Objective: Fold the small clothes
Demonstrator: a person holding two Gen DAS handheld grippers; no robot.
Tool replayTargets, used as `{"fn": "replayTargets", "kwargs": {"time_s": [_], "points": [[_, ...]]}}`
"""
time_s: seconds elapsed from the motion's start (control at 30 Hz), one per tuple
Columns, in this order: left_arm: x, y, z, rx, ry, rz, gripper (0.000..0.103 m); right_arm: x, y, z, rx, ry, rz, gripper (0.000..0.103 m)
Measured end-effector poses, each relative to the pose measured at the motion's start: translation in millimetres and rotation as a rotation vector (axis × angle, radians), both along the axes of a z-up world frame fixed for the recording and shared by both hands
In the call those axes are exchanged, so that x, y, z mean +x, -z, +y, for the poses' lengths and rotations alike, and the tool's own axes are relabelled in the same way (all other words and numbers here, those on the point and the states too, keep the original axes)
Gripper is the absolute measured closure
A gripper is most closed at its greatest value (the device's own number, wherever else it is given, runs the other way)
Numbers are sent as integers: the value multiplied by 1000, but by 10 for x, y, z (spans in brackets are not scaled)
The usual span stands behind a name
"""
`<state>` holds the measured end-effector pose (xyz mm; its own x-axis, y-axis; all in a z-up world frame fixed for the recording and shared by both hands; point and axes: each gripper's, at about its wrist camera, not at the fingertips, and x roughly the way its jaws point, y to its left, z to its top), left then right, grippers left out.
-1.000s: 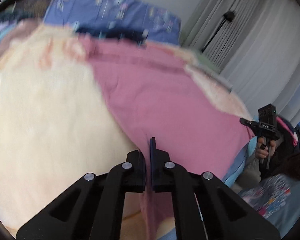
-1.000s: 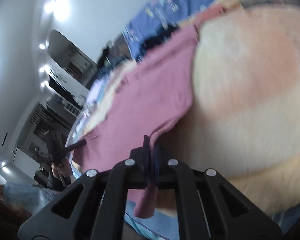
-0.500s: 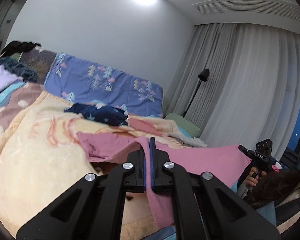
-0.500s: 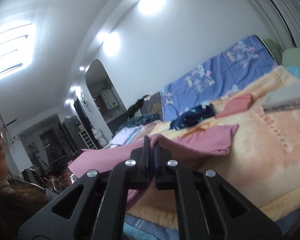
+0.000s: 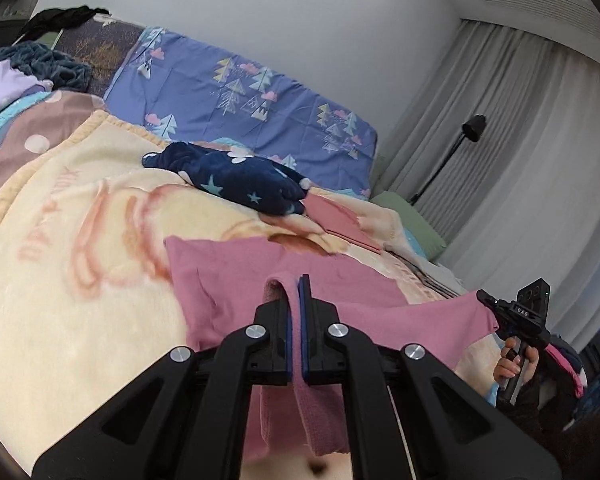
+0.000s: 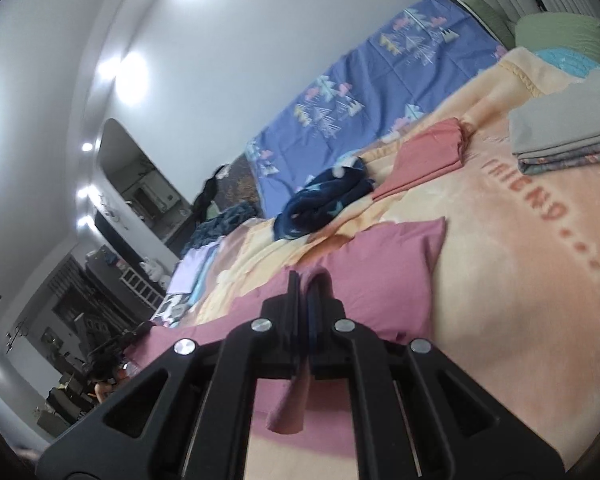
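Two grippers each pinch one near corner of the pink garment [image 5: 340, 280]: the left gripper [image 5: 298, 312] at lower centre of its view, the right gripper [image 6: 304, 312] likewise. Its held edge stretches between them; the rest drapes away over the cream blanket [image 5: 80, 300], toward the navy star-print garment [image 5: 240, 180] beyond.

Garment [image 5: 236, 276] on blanket [image 5: 80, 280]

Both grippers are looking matte black: left gripper [image 5: 298, 292] and right gripper [image 6: 304, 292] are each showing four silver screws and blue pads [image 5: 305, 312]. The right one's top box is wearing white lettering.
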<state>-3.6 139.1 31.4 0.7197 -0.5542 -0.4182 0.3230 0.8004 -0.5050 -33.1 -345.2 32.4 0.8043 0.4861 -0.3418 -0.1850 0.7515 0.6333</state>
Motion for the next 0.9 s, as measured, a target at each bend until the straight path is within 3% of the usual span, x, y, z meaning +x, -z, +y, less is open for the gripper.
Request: {"fn": "replayTargets", "kwargs": {"time_s": [0.13,0.23,0.37,0.47,0.5,0.63,0.7,0.73,0.77,0.9], "points": [[653,417,-93,42,-43,121,100,689,406,43,-37,45,162,100],[887,793,-94,44,-62,232,101,940,789,18,-3,49,268,100],[876,915,-37,37,-41,248,100,967,981,-29,13,33,298,95],[821,884,9,35,-20,258,79,888,974,-32,7,7,303,82],[785,863,11,41,-15,253,75,820,944,3,-13,-12,295,78],[540,887,0,87,36,274,75,523,853,169,-163,-79,279,76],[424,922,-16,110,42,290,79,420,855,243,-215,-102,280,94],[393,927,-29,118,46,293,85,393,855,261,-229,-109,281,97],[376,927,-42,121,53,296,102,370,845,268,-236,-114,278,100],[435,709,-78,65,68,249,103,428,664,232,-165,-121,214,101]]}}
